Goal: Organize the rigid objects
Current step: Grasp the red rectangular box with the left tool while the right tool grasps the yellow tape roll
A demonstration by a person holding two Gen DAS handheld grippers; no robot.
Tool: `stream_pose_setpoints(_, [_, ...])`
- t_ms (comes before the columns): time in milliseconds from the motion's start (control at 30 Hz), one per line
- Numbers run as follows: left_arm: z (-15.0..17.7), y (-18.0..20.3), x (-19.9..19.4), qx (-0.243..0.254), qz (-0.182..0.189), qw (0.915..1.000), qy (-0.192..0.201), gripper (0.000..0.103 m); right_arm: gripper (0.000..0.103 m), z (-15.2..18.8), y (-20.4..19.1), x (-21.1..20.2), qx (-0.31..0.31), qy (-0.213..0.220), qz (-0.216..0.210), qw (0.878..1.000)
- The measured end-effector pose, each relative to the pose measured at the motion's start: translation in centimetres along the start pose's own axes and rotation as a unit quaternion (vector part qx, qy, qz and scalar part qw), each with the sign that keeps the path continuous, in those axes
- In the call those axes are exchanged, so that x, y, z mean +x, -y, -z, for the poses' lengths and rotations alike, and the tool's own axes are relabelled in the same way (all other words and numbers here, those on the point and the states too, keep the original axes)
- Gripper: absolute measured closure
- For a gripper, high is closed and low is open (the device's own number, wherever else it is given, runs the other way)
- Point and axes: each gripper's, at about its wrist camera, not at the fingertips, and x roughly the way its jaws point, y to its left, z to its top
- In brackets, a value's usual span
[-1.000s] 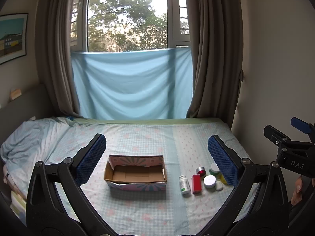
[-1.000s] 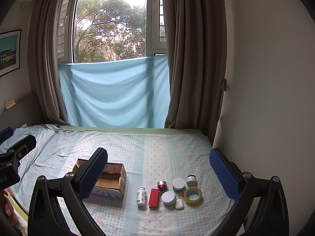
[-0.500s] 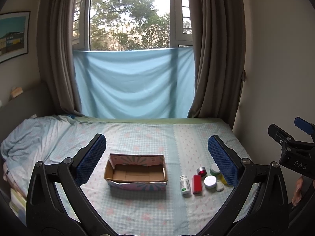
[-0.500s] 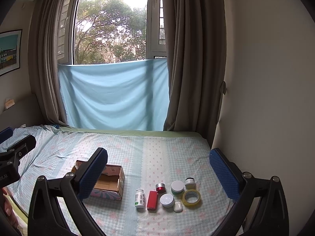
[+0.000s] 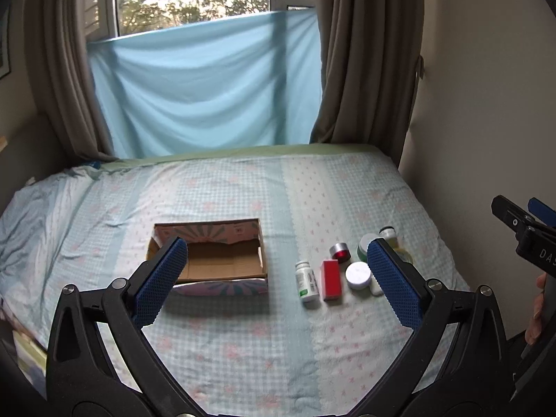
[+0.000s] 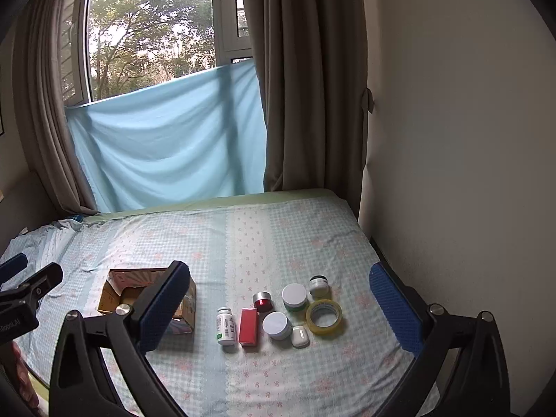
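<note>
An open cardboard box (image 5: 212, 260) (image 6: 118, 295) lies on the bed, with nothing in it. To its right stands a cluster: a white pill bottle (image 5: 306, 280) (image 6: 225, 325), a red box (image 5: 330, 279) (image 6: 248, 326), a red jar (image 5: 340, 252) (image 6: 262, 301), white-lidded jars (image 5: 358, 275) (image 6: 277, 325), a small white case (image 6: 300, 336), a green jar (image 6: 294, 297), a small jar (image 6: 318, 285) and a tape roll (image 6: 324, 316). My left gripper (image 5: 278, 278) is open above the bed, its right pad covering part of the cluster. My right gripper (image 6: 278, 309) is open too, with the cluster between its pads, farther off.
The bed (image 5: 243, 191) carries a checked blue sheet, rumpled at the left. A wall (image 6: 451, 139) runs close along its right side. Curtains and a hung blue cloth (image 6: 166, 149) close the far end. A hand holds the right gripper's handle (image 5: 537, 299).
Both grippers have tilted down and moved closer to the bed, so the box and the cluster appear larger and higher in view. Nothing on the bed has moved.
</note>
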Motion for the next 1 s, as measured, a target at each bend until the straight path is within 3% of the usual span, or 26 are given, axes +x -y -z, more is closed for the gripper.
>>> stream_pose_setpoints(267, [3.5,5.1,12.3,0.027,0.034,0.9927,-0.113,0.000,0.000,4.4,4.9,10.8,0.018,-0.067,0.042,0.997])
stream_pose_setpoints(533, [7.3,9.4,24.1,0.063,0.047,0.9748,-0.209,0.001,0.000,10.8,7.8,21.7,0.033,-0.149,0.049,0.987])
stream_pose_setpoints(867, [12.2,13.0,36.8,0.136,0.044,0.9550,-0.260,0.001,0.000,18.5,9.7,32.7,0.067,-0.195,0.059,0.977])
stream_pose_setpoints(1000, [14.4,13.9,40.4,0.163,0.049,0.9444,-0.281,0.009,0.000,20.2,10.3,35.5,0.082,-0.196,0.075,0.974])
